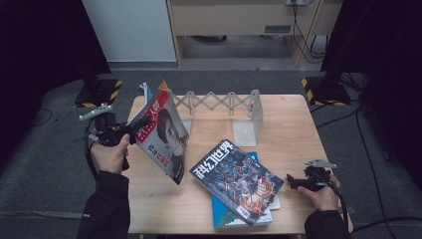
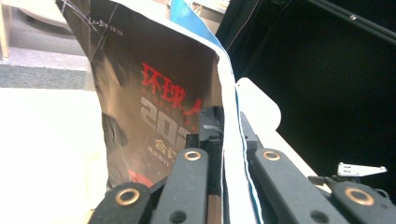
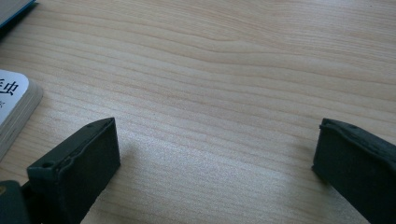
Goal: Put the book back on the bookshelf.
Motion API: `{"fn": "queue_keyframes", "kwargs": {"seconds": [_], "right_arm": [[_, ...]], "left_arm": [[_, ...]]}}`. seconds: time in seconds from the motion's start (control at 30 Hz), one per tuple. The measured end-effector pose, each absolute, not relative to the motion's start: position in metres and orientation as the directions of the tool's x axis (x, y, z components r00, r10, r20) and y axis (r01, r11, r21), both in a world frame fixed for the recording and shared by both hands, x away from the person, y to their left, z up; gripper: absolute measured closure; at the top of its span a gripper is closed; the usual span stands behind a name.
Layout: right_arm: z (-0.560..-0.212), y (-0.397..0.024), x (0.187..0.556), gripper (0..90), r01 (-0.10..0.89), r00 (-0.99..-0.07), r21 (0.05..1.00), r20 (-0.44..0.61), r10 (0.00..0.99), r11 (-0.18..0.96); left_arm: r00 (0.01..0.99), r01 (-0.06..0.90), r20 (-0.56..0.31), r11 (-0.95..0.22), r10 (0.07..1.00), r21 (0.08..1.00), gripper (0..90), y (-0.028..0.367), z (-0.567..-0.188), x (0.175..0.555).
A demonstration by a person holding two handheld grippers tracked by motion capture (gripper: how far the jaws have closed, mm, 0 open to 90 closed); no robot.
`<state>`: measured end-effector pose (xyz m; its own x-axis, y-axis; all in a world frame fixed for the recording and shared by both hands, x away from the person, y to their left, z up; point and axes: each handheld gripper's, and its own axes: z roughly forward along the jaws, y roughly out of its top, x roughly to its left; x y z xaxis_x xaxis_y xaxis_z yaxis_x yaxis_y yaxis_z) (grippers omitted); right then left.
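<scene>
Left gripper (image 1: 142, 122) clamps a glossy, limp magazine (image 1: 164, 134); right gripper (image 3: 217, 158) gapes wide over woodgrain table (image 3: 233, 56).

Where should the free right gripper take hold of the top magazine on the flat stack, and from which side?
Take the top magazine by its right-hand edge, coming in low from the right, where the open right gripper already sits. It lies flat and askew on the books beneath, so that edge likely overhangs enough for one jaw to slide under.

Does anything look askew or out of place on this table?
Yes. The books lie in a skewed, fanned pile beside the expandable rack. The left gripper holds a magazine tilted, its cover bending.
</scene>
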<state>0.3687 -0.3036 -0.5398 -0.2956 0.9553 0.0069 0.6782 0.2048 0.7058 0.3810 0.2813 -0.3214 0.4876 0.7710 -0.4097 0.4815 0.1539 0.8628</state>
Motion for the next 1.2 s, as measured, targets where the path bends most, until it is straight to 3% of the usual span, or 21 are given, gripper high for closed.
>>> {"fn": "queue_keyframes", "kwargs": {"seconds": [1.03, 1.2], "right_arm": [[-0.540, -0.303, 0.369, 0.8, 0.679, -0.294, 0.705, 0.009, 0.956, 0.203], [-0.540, -0.303, 0.369, 0.8, 0.679, -0.295, 0.705, 0.008, 0.956, 0.203]], "left_arm": [[0.294, 0.380, -0.206, 0.083, 0.933, 0.921, 86.3, 0.261, -0.343, 0.429], [0.267, 0.367, -0.206, 0.098, 0.941, 0.925, 86.3, 0.260, -0.344, 0.437]]}}
